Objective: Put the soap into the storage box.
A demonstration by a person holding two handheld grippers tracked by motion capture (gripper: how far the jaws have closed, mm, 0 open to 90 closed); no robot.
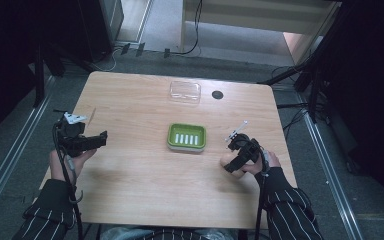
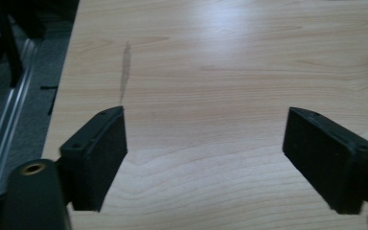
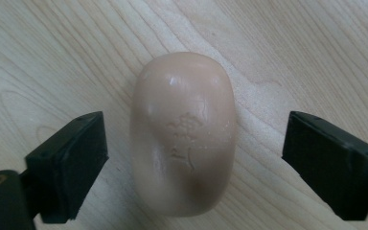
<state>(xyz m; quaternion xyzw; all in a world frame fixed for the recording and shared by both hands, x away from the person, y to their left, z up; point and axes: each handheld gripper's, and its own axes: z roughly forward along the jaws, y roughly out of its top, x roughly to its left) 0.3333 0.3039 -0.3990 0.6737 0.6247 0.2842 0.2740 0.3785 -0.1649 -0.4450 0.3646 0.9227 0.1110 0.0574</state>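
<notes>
A pale peach bar of soap (image 3: pixel 182 134) lies flat on the wooden table (image 1: pixel 135 170), its stamped face up. My right gripper (image 3: pixel 199 167) stands open over it, one black pad on each side of the bar with wood showing in both gaps. From above, the right gripper (image 1: pixel 236 161) covers most of the soap (image 1: pixel 231 170) at the table's right front. My left gripper (image 2: pixel 206 158) is open wide over bare wood with nothing between its pads. In the high view the left gripper (image 1: pixel 100 139) hovers near the table's left edge.
A green soap dish (image 1: pixel 171 136) with white ribs inside sits at the table's centre. A clear plastic lid (image 1: pixel 185 91) and a small black round hole cover (image 1: pixel 217 94) lie near the far edge. Cables trail off the floor beyond.
</notes>
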